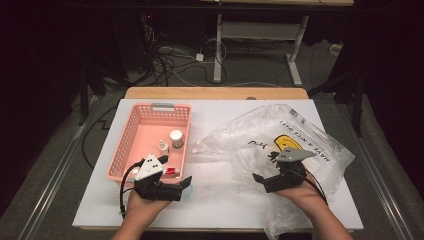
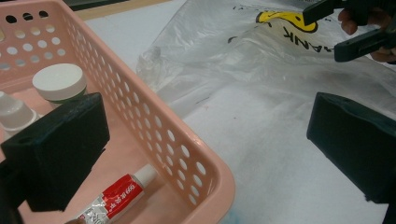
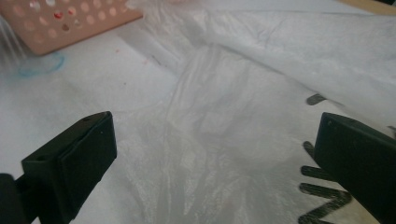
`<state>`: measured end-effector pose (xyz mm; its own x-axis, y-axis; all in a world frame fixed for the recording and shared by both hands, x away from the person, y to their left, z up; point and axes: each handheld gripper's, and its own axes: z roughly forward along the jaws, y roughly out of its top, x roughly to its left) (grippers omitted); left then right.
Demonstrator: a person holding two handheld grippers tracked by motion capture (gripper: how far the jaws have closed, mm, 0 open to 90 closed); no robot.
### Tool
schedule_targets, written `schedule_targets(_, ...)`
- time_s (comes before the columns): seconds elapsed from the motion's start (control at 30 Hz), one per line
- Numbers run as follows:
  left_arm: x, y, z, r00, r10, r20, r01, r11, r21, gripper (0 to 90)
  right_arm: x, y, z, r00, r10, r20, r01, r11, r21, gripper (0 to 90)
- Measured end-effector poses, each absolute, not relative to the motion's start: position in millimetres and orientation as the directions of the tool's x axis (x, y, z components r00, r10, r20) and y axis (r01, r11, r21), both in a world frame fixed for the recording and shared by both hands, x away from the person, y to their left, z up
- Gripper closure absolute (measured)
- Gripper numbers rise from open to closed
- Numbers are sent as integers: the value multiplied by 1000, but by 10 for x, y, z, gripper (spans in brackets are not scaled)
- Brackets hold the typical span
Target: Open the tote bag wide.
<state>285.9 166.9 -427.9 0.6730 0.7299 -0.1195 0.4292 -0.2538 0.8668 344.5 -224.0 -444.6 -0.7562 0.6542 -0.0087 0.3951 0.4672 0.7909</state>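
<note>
A pink perforated basket (image 1: 150, 112) stands at the table's left. In it are a white-lidded jar (image 1: 176, 137), a small white dropper bottle (image 1: 163, 146) and a red-and-white tube (image 1: 171, 171). My left gripper (image 1: 175, 171) is open at the basket's near right corner. In the left gripper view (image 2: 205, 140) one jaw is over the basket floor by the tube (image 2: 116, 196) and the other over the table. A crumpled clear plastic bag (image 1: 280, 135) with a yellow face and black print lies at the right. My right gripper (image 1: 266, 167) is open just above it, with nothing between its fingers (image 3: 215, 158).
A white sheet (image 1: 215, 200) covers the table, with a wooden edge (image 1: 215, 93) at the back. Between basket and bag is bare surface. The bag (image 1: 280, 225) hangs over the near right edge. Cables and a table frame lie on the floor beyond.
</note>
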Motion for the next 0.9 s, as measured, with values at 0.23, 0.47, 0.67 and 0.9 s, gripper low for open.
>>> schedule_targets(0.23, 2850, 1664, -4278, 672, 731, -115, 429, -258, 866, 0, 3501, -2088, -4620, -781, 623, -45, 415, 570, 709, 41)
schedule_targets(0.47, 2847, 1662, -4275, 670, 733, -114, 430, -259, 865, 0, 3546, -2087, -4552, -774, 631, -62, 399, 560, 726, 232)
schedule_targets(0.67, 2849, 1664, -4284, 670, 733, -118, 434, -258, 863, 0, 3592, -2027, -4543, -790, 613, -26, 401, 548, 734, 337)
schedule_targets(0.9, 2842, 1687, -4277, 666, 736, -122, 434, -249, 866, 0, 3646, -1995, -4776, -791, 612, -9, 446, 587, 675, 300)
